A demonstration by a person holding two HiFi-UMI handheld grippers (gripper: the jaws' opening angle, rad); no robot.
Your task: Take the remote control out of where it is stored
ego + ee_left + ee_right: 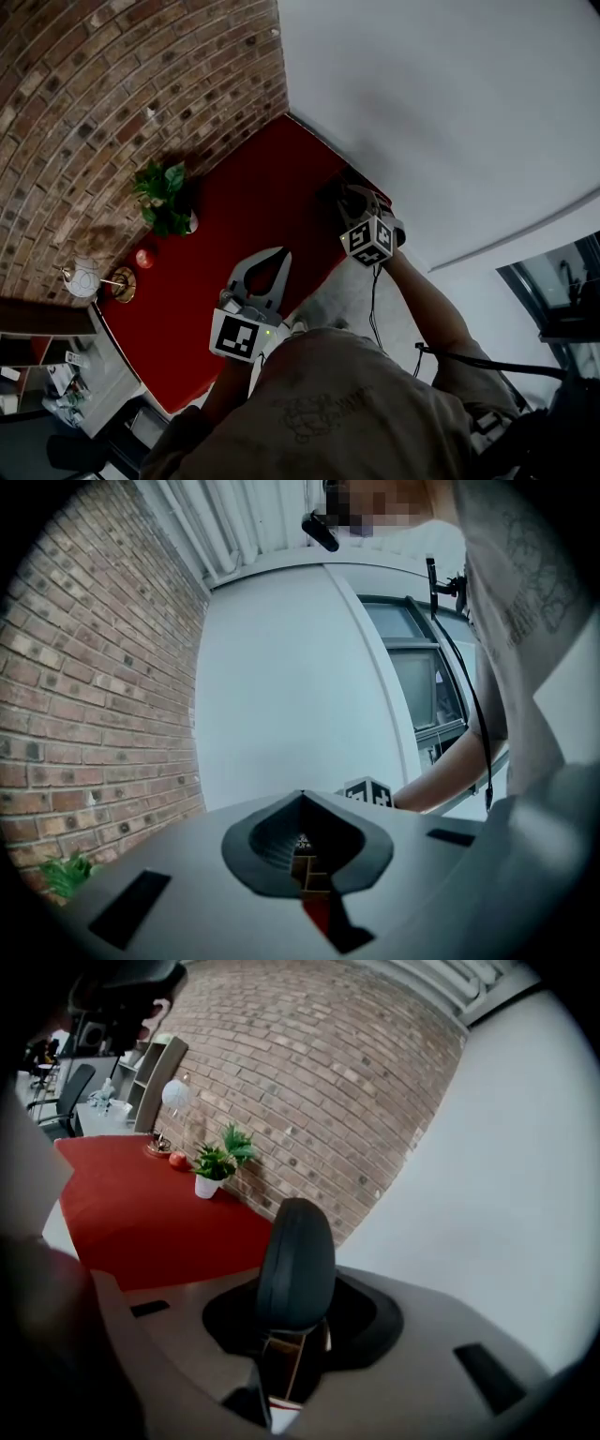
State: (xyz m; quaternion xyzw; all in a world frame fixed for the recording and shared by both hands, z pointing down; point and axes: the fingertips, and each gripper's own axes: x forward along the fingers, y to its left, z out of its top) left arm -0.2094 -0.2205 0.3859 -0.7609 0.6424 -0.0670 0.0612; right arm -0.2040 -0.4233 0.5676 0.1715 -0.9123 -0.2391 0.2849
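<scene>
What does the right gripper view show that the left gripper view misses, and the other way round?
Only the right gripper view: a dark remote control standing upright, clamped between the jaws of the right gripper.

Only the left gripper view: a window, the person's forearm and a marker cube beside it.

Both: the brick wall, the white wall meeting it at a corner, and the green plant, of which the left gripper view catches only a few leaves.

On the counter (246, 217) the plant (165, 197) stands against the brick wall (103, 84), with what may be an apple (144, 258) and a lamp (84, 277) farther along; the remote control (296, 1260) sits in the right tool (292, 1340).
</scene>
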